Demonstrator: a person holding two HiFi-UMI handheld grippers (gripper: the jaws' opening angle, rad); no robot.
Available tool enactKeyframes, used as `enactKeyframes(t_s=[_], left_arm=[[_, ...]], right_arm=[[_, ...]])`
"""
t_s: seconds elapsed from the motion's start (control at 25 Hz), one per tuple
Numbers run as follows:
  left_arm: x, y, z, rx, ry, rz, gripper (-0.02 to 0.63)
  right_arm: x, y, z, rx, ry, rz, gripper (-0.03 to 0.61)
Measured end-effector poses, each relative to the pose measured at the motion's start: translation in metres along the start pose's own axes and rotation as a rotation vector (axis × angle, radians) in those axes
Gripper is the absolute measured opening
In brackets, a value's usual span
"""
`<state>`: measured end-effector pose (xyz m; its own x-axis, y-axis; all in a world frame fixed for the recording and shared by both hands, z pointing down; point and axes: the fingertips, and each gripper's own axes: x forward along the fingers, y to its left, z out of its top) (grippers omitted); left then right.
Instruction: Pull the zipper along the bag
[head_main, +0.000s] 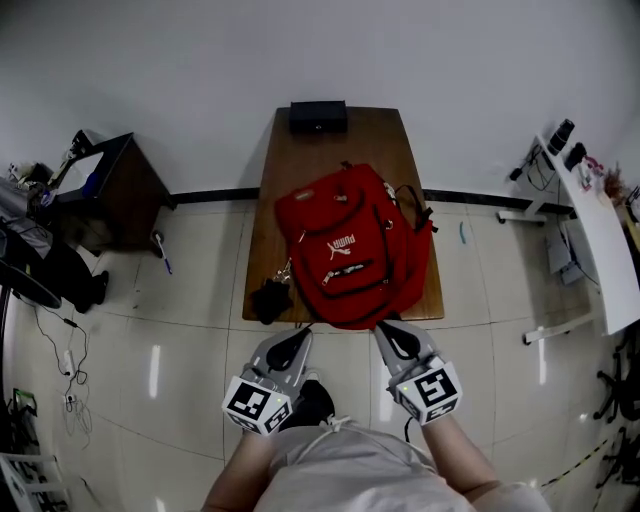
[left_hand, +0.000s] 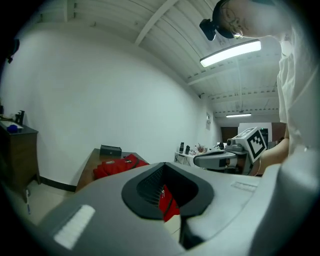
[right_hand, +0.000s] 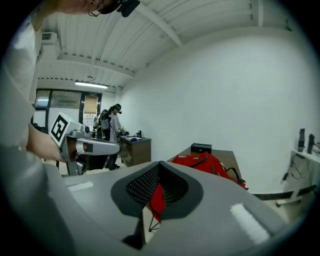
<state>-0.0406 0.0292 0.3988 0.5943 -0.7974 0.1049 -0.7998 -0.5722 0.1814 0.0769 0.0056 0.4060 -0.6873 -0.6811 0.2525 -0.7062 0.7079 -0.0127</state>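
- A room with a pale wall and a tiled floor; a brown wooden table (head_main: 335, 140) stands with its far end against the wall.
- Left of the table, well apart from it, stands a dark cabinet (head_main: 120, 190).
- At the table's near left corner lies a small black bundle (head_main: 270, 300); I cannot tell what it is.
- The left gripper (head_main: 299, 333) hovers just off the table's near edge, roughly level, tips toward the bag's near left corner. Its own view shows the jaws clenched together with nothing pinched in them (left_hand: 167, 200). The red in the window behind the pads is the bag farther off.
- A red backpack (head_main: 350, 250) lies flat on the table's near half, front pockets and white logo up. Its bottom end reaches the near edge, and dark straps (head_main: 410, 205) spill toward the table's right side.
- A zipper line (head_main: 352, 275) runs across the front pocket. The slider is too small to make out from the head view.
- At the table's far end, against the wall, sits a black box (head_main: 318, 116).
- The right gripper (head_main: 386, 328) hangs at the table's near edge by the bag's near right corner, tilted slightly down. Its jaws are pressed tight together and hold nothing (right_hand: 157, 197). Whether the tips touch the fabric I cannot tell.
- Right of the table, well apart, stands a white desk (head_main: 600, 250) with small items on it.
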Motion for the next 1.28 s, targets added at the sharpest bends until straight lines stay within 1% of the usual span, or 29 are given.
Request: enactKeyframes(t_s=[0.08,0.16,0.28,0.36,0.52,0.72,0.84,0.96,1.04,1.2,1.28], left_arm=[[0.011,0.024,0.011,0.01,-0.008,-0.021,0.006],[0.02,0.048,0.02,0.023,-0.009,-0.041,0.006],[0.034,0.085,0.025,0.027,0.0,-0.074,0.006],[0.045,0.105,0.026,0.032,0.007,-0.1,0.006],[0.063,0.119,0.024,0.025,0.03,-0.153,0.006],[0.076,0.117,0.002,-0.009,0.092,-0.203,0.006],[0.079,0.123,-0.015,-0.037,0.123,-0.18,0.006],[0.08,0.134,-0.032,-0.071,0.154,-0.139,0.006],[0.079,0.14,-0.043,-0.083,0.177,-0.126,0.006],[0.078,0.152,-0.061,-0.105,0.208,-0.115,0.006],[0.078,0.157,-0.071,-0.103,0.221,-0.113,0.006]], right_arm=[[0.022,-0.012,0.009,0.009,0.007,-0.027,0.005],[0.044,-0.024,0.023,0.008,-0.01,-0.056,0.005],[0.077,-0.035,0.037,-0.003,-0.028,-0.095,0.005],[0.095,-0.038,0.04,-0.012,-0.027,-0.111,0.005],[0.114,-0.039,0.032,-0.003,0.019,-0.134,0.005],[0.13,-0.042,0.024,0.008,0.049,-0.124,0.005],[0.137,-0.043,0.011,0.017,0.093,-0.107,0.005],[0.146,-0.042,-0.004,-0.004,0.122,-0.086,0.005],[0.154,-0.038,-0.016,-0.005,0.151,-0.071,0.005],[0.176,-0.026,-0.043,0.026,0.214,-0.026,0.005],[0.188,-0.018,-0.061,0.044,0.254,0.0,0.007]])
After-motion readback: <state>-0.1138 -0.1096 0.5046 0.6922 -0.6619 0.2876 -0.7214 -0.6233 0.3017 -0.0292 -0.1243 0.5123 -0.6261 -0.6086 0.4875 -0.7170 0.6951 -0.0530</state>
